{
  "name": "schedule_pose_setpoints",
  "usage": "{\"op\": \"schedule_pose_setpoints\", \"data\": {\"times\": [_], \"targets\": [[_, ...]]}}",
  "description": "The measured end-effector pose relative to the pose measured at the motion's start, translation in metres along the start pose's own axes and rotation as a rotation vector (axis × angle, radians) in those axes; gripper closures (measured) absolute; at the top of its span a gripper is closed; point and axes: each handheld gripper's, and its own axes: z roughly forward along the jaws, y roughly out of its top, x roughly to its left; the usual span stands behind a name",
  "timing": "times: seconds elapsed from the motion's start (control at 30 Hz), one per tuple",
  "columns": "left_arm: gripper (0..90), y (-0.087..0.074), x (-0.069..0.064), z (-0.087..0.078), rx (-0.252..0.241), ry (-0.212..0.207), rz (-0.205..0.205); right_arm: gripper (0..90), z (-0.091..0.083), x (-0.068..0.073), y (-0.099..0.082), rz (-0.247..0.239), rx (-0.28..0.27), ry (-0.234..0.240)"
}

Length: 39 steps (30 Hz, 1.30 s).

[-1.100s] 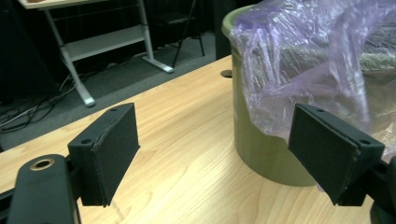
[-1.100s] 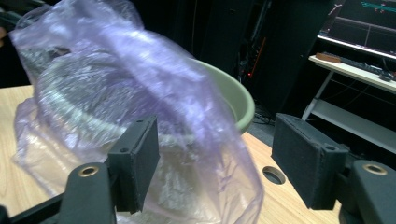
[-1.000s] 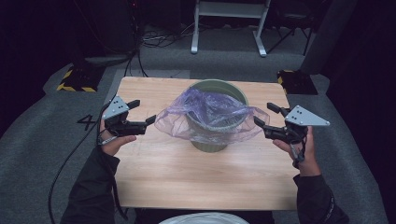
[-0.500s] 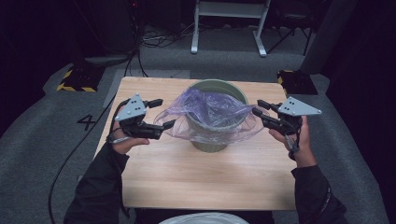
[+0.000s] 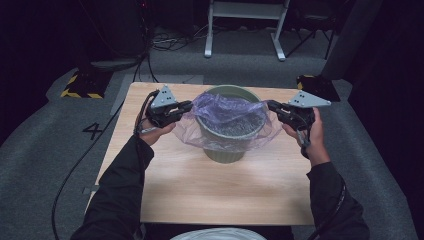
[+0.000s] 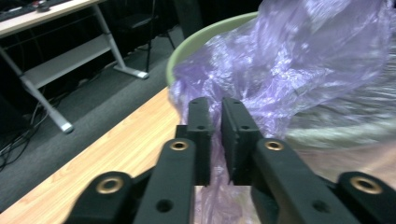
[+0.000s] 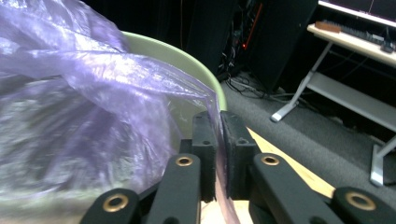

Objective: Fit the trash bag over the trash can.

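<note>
Purple bag [image 5: 227,120] lines the green bin [image 5: 226,150] at the centre of the high view, on the wooden bench [image 5: 200,190]. At its left edge, the left claw [image 5: 186,106] has just been closing and now pinches the film between its jaws. At the right edge, the right claw [image 5: 270,105] has likewise just closed, gripping the bag's film against the bin's rim.
</note>
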Motion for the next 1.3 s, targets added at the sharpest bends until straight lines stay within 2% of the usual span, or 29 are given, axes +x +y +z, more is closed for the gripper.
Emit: {"op": "schedule_pose_setpoints", "data": {"times": [0.27,0.4,0.53,0.63,0.77,0.87,0.93,1.13,1.2,1.3], "targets": [[88.2,0.001,0.015,0.023,-0.011,0.011,-0.057,86.0,0.028,-0.02,-0.003,0.056,0.073,-0.031],[88.2,0.001,0.021,0.036,-0.016,0.002,-0.105,86.0,0.042,-0.028,-0.01,0.09,0.112,-0.043],[88.3,0.0,0.026,0.049,0.005,0.04,-0.121,86.0,0.054,-0.036,-0.02,0.137,0.136,-0.052],[89.2,-0.003,0.03,0.058,0.017,0.044,-0.138,86.0,0.063,-0.039,-0.028,0.165,0.155,-0.049],[89.5,-0.006,0.033,0.07,0.033,0.052,-0.158,85.8,0.072,-0.039,-0.034,0.184,0.171,-0.048],[89.5,-0.011,0.033,0.077,0.043,0.078,-0.179,85.8,0.08,-0.037,-0.04,0.187,0.19,-0.042],[89.6,-0.015,0.035,0.081,0.046,0.078,-0.2,85.6,0.085,-0.035,-0.043,0.183,0.205,-0.038],[89.6,-0.031,0.04,0.094,0.119,0.073,-0.248,85.6,0.093,-0.031,-0.052,0.19,0.228,-0.021],[89.5,-0.036,0.039,0.095,0.125,0.068,-0.253,85.6,0.095,-0.03,-0.056,0.191,0.238,-0.014],[89.5,-0.046,0.039,0.096,0.161,0.068,-0.254,85.6,0.097,-0.028,-0.064,0.189,0.26,-0.008]]}}
